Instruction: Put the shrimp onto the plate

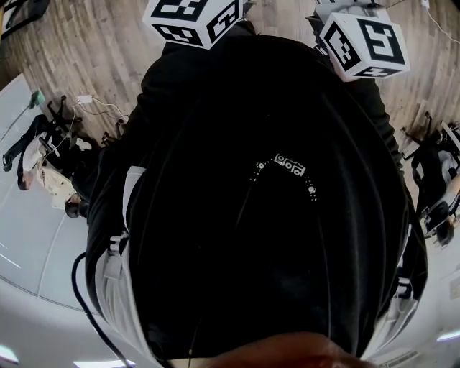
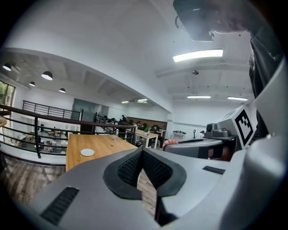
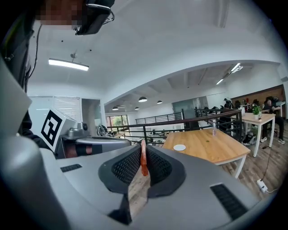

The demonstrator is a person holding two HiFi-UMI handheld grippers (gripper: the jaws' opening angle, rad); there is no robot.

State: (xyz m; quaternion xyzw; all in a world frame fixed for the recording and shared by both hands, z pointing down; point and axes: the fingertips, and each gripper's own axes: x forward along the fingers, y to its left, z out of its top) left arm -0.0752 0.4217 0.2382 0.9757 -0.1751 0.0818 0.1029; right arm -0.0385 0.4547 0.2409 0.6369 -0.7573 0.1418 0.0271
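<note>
Dark clothing on the person's torso fills the head view. Only the two marker cubes show, at the top edge, above a wooden floor. Neither the shrimp nor the plate appears here.

Seen from the left gripper view, the left gripper is clenched on nothing, its pads meeting. Beyond it a wooden worktop carries a small white plate, well apart from the jaws.

Seen from the right gripper view, the right gripper is grasping the shrimp, a thin orange strip pinched between the pads. Its long axis stands roughly upright in this view, with one end poking above the jaw tips and the other hanging below the pads. I cannot tell head from tail. The plate lies far ahead and bare, so I judge the pickup done, with the carry and the placing yet to do.
</note>
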